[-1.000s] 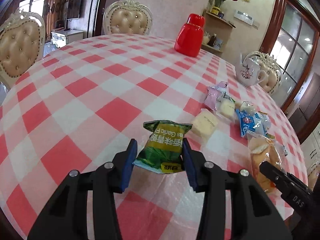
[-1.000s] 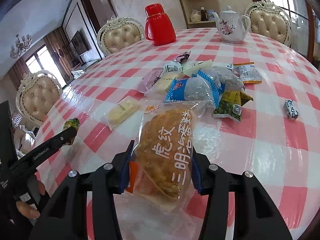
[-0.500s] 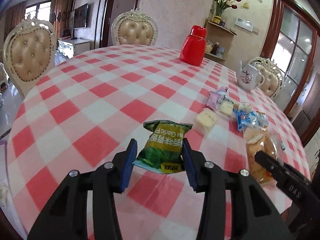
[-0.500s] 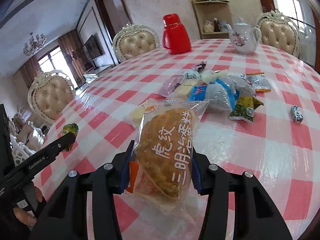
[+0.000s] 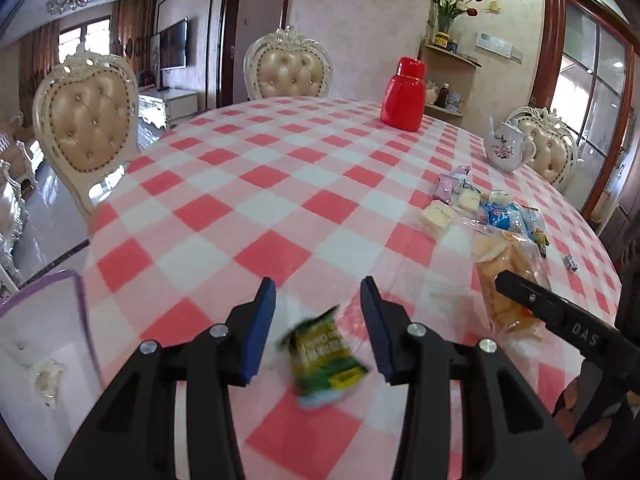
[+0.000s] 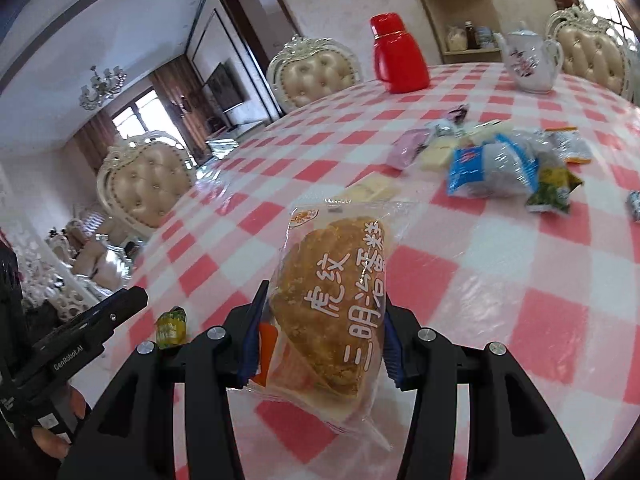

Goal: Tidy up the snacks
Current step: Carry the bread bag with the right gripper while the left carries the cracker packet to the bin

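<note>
My left tongs [image 5: 318,328] stand apart, the green garlic snack packet [image 5: 326,354] blurred between them above the checked tablecloth [image 5: 248,216]; my right tongs [image 6: 320,334] clamp the wrapped sandwich cake [image 6: 332,304], clear of the pile [image 6: 492,164] awaiting sorting.

Bright daylight, glare on tablecloth [image 5: 304,184] (green packet [image 5: 326,354] motion-blurred), fisheye-bent edges.

Between your left gripper's [image 5: 318,320] spread fingers the green snack packet [image 5: 325,354] is motion-blurred, its print unreadable. To that gripper's left, a purple-rimmed container [image 5: 76,292] is cut off by the edge. Your right gripper [image 6: 320,328] hides the cake packet's [image 6: 332,312] sides. Beyond it, the snack pile [image 6: 492,160] smears; labels illegible.
</note>
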The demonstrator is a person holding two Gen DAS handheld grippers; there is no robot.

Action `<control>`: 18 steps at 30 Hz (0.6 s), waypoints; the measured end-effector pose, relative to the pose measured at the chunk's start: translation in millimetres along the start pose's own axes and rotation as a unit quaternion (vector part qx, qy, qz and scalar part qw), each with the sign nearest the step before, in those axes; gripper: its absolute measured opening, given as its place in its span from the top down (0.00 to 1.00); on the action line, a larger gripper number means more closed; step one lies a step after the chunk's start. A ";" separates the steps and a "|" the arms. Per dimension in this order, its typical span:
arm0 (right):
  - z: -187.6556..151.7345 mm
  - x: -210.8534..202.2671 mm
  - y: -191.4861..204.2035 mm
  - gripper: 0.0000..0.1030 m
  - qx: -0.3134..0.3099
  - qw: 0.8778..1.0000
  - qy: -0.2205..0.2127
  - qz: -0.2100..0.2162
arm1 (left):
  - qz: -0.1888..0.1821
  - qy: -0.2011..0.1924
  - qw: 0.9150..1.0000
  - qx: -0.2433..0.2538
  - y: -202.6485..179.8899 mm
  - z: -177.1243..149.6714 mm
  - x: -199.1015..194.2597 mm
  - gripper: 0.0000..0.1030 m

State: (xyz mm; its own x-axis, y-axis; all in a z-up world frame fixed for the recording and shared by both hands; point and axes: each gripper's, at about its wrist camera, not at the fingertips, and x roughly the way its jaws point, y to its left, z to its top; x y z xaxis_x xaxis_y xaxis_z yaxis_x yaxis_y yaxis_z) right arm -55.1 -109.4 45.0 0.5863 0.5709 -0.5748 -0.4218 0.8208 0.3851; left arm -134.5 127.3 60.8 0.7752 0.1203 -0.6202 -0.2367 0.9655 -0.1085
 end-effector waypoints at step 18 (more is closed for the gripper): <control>-4.9 5.2 18.3 0.53 -0.012 1.000 0.009 0.005 | -0.005 0.097 0.995 0.019 -6.7 -15.1 53.9 0.53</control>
State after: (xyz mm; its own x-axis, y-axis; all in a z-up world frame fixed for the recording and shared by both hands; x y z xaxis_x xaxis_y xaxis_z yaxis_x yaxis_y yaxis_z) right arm -63.1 -91.5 45.5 0.5693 0.5792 -0.5834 -0.4453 0.8138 0.3734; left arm -100.0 123.9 16.5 0.6482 0.0678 -0.7584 -0.2047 0.9749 -0.0877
